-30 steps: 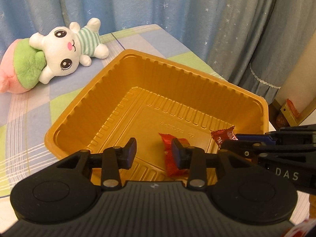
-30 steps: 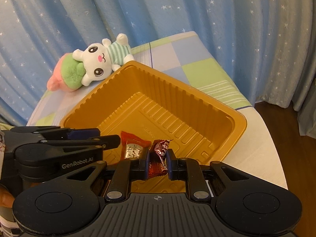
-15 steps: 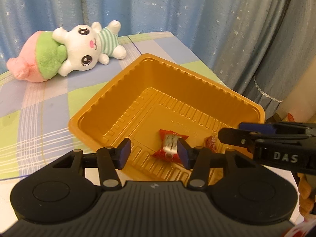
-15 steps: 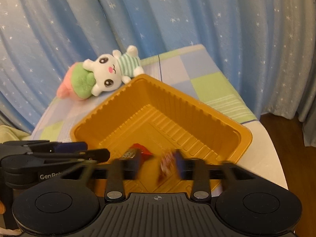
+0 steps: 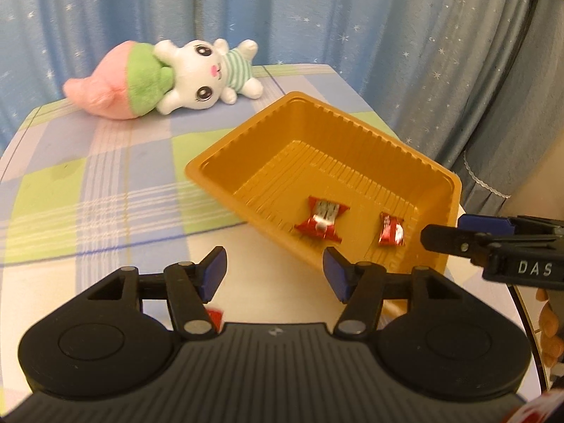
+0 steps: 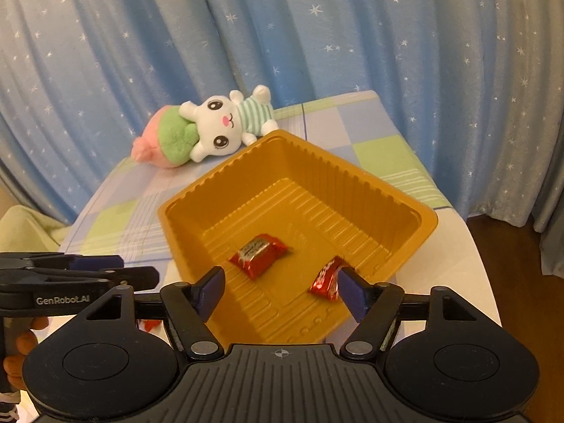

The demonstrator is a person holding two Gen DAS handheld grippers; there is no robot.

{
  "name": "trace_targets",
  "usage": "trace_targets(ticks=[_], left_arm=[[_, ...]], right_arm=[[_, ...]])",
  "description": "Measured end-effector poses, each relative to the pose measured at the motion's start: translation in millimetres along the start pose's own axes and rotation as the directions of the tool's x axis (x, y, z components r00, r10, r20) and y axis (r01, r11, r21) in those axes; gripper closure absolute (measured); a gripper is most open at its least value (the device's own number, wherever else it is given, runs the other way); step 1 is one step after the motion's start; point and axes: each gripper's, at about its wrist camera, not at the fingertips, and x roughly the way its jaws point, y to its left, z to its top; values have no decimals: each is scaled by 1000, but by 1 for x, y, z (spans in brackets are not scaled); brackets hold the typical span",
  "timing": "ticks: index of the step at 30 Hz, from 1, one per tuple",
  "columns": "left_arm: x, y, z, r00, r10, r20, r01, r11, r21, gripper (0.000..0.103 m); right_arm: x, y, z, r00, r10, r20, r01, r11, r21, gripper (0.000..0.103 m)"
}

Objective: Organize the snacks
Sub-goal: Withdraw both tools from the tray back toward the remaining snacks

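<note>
An orange plastic tray (image 5: 352,134) (image 6: 218,190) sits on the table. Two red-wrapped candies lie on its floor: a larger candy (image 5: 321,219) (image 6: 258,255) and a smaller candy (image 5: 390,234) (image 6: 326,279). My left gripper (image 5: 274,270) is open and empty, just outside the tray's near left wall. My right gripper (image 6: 279,289) is open and empty over the tray's near edge, close above the smaller candy. Another red wrapper (image 5: 215,317) (image 6: 149,324) peeks out on the table under the left gripper's fingers.
A white bunny plush (image 5: 197,77) (image 6: 218,128) with a pink and green pillow lies at the table's far side. The table has a checked cloth (image 5: 88,183). Blue star curtains (image 6: 317,35) hang behind. The table's right edge drops to the floor (image 6: 511,239).
My right gripper opened and let the smaller candy fall into the tray. Both grippers have drawn back and up from the tray. The left jaws opened wider.
</note>
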Motion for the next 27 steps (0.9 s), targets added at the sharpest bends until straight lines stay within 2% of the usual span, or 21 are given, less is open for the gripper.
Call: trace_targets(ticks=[13,27], left_arm=[[-54,14,-58,999,36,-7,-36,998,-56,45],[-89,20,-115,999,50,-22,-52,994,-101,45]], right_arm=[[-35,21,-30,999,32,-29,-33,999,-29,21],[-48,48,-73,991,82,-109,-89,994,-64,20]])
